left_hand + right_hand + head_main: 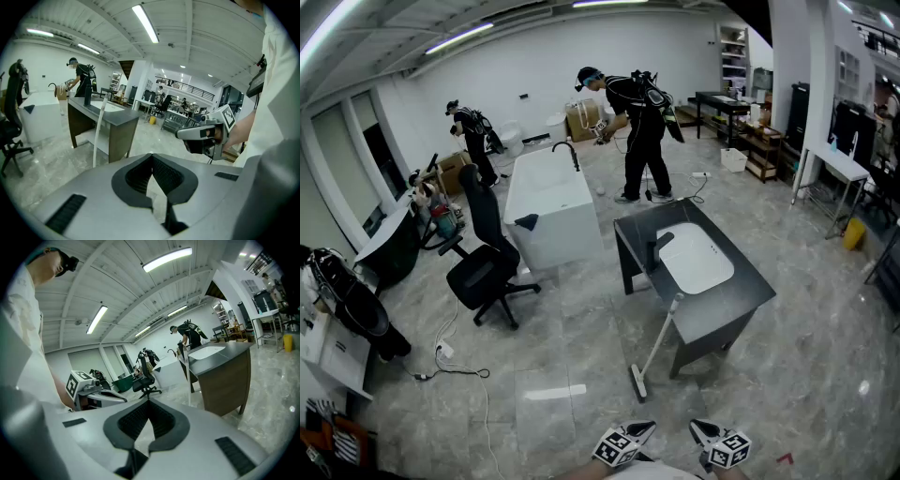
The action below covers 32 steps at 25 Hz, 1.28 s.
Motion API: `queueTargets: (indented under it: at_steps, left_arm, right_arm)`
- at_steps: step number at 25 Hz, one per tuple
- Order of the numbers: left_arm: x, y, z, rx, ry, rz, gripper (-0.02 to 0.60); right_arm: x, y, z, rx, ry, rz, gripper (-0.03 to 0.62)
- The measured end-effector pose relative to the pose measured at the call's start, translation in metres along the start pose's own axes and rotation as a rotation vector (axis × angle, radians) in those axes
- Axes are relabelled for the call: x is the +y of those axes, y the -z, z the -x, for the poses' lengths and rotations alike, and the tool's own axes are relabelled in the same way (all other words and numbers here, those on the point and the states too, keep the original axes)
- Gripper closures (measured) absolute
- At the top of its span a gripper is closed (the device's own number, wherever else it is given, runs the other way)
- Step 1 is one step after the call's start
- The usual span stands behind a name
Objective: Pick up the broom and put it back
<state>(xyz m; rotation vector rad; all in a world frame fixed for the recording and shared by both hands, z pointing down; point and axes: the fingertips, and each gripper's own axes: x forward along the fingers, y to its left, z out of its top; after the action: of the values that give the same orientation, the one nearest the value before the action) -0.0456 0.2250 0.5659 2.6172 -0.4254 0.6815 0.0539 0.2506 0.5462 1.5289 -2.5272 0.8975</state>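
Broom [655, 337] stands on the marble floor [581, 319] ahead of the person, its narrow head down on the near side and its white handle leaning up and to the right until the top appears to rest against the near edge of the dark sink table [748, 281]. Left gripper [623, 442] and right gripper [722, 446] hang low at the near edge of the head view, side by side and well short of the broom. Each gripper view shows its two ribbed pads pressed tip to tip with nothing between them, so both tools are closed and empty and must spread before any take. Judging by the thin pole and small head, the broom should be light and stiff, with most of its weight at the head, so a grip near either end would let the long pole swing. The smooth round handle may twist or slide in the pads. A hold around the middle of the pole, perhaps one gripper above the other, looks safest, since the leaning top could slip along the table edge and fall if nudged sideways
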Motion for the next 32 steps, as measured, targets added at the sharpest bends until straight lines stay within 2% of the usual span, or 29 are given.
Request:
queueTargets:
  at_steps: [9, 20, 28, 32]
  left_arm:
    - [-0.003, -0.016, 0.007, -0.009, -0.033, -0.030, 0.569]
    - [0.019, -0.003, 0.025, -0.006, -0.098, 0.020, 0.569]
    - [0.032, -0.024, 0.002, -0.014, -0.059, 0.015, 0.569]
    - [0.054, -0.040, -0.006, -0.027, -0.056, 0.008, 0.569]
  right_arm:
    - [-0.006, -0.022, 0.012, -0.083, 0.029, 0.025, 0.577]
    - [-0.011, -0.014, -0.001, -0.057, 0.043, 0.014, 0.577]
    - [-0.021, -0.018, -0.005, -0.013, 0.066, 0.003, 0.577]
    - [-0.033, -0.033, -0.022, -0.024, 0.082, 0.003, 0.577]
